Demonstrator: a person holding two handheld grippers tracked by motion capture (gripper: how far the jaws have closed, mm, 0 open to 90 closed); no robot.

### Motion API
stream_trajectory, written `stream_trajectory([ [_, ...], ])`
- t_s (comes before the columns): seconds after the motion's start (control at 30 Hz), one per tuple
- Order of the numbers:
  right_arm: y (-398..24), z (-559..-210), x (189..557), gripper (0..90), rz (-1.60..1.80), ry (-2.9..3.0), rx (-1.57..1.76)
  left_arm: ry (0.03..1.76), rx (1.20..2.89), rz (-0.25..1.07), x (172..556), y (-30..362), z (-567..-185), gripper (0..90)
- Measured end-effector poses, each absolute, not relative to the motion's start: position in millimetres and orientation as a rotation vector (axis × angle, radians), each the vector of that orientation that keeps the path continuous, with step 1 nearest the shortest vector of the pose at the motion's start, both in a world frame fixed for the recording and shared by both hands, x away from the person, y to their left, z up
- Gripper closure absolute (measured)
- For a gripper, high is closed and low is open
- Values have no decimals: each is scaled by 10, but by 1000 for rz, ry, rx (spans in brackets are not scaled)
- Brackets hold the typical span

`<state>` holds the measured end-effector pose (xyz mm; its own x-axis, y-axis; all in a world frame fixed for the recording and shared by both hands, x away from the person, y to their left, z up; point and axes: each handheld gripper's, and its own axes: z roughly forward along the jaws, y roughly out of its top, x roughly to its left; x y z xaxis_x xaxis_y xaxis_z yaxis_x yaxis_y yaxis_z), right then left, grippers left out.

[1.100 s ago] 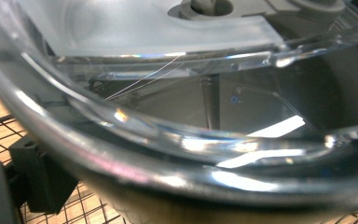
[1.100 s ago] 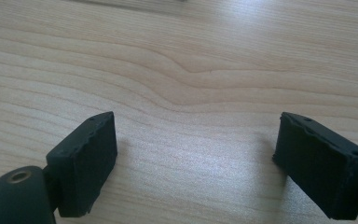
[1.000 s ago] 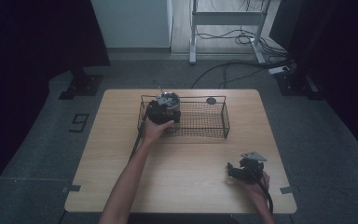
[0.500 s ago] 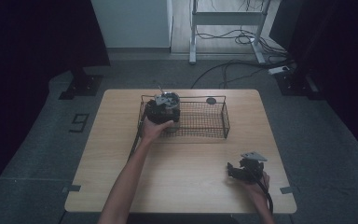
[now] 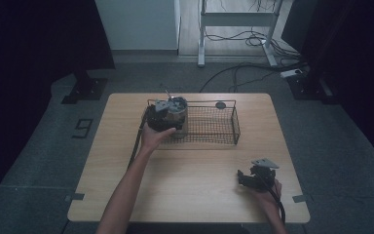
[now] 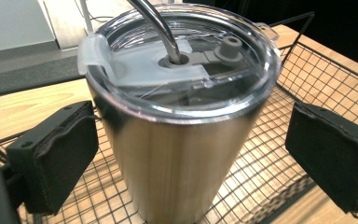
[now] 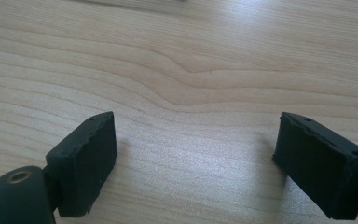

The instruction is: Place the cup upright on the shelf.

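Note:
A steel tumbler [image 5: 178, 113] with a clear lid and a metal straw stands upright in the left end of a black wire basket [image 5: 235, 127]. My left gripper [image 5: 171, 121] reaches it from the near left. In the left gripper view the tumbler [image 6: 182, 140] rises from the basket mesh [image 6: 270, 140] between the two pads [image 6: 56, 154], with a gap on each side. The jaws have just been closing a little, and the left gripper [image 6: 193, 156] is open. My right gripper [image 5: 244, 178] rests open near the table's front right, with bare wood between its jaws [image 7: 196, 158].
The basket sits at the back middle of the wooden table [image 5: 185, 185]. A small dark round object [image 5: 220, 105] lies on the table just behind the basket. Cables trail from both grippers toward the front edge.
The left hand and its gripper have shifted slightly at the tumbler. The right hand has stayed in place.

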<state>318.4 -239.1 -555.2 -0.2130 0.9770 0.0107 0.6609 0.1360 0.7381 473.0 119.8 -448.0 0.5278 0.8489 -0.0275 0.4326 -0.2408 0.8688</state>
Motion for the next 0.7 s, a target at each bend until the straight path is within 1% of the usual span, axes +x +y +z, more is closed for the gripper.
stream_trajectory([
  [0.23, -2391, -5551, 3183, 124, 862, 1938, 1568, 1055, 1885, 578, 4573, 1229, -4462, 34],
  [0.7, -2390, -5551, 3184, 124, 863, 1936, 1570, 952, 1894, 509, 4083, 1353, -4479, 70],
])
